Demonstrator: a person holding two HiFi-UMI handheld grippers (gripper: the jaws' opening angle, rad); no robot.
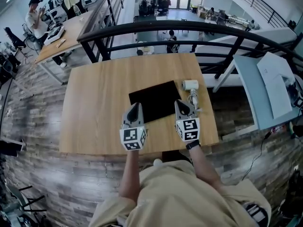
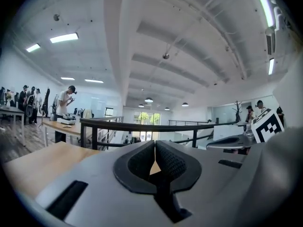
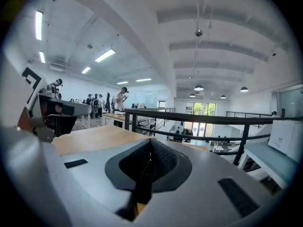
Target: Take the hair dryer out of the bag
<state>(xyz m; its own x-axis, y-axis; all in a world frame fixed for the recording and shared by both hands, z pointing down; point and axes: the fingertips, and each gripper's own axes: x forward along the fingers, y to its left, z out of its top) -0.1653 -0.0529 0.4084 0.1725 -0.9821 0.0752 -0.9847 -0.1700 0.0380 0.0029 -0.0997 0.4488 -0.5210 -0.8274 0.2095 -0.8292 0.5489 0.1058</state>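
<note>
A flat black bag (image 1: pixel 155 100) lies in the middle of the wooden table (image 1: pixel 94 108). The white hair dryer (image 1: pixel 191 85) rests on the table just right of the bag's far corner, outside it, with its cord (image 1: pixel 193 98) trailing toward me. My left gripper (image 1: pixel 135 106) hovers over the bag's near left edge, shut with nothing in it. My right gripper (image 1: pixel 181 103) hovers over the bag's near right corner beside the cord, also shut and empty. In the left gripper view the pads (image 2: pixel 165 160) meet. In the right gripper view the pads (image 3: pixel 161 160) are together too.
A black railing (image 1: pixel 189 30) curves behind the table's far edge, with a drop to a lower floor beyond. A pale blue table (image 1: pixel 258 86) with papers stands to the right. A person stands at a long desk (image 1: pixel 66 32) far left.
</note>
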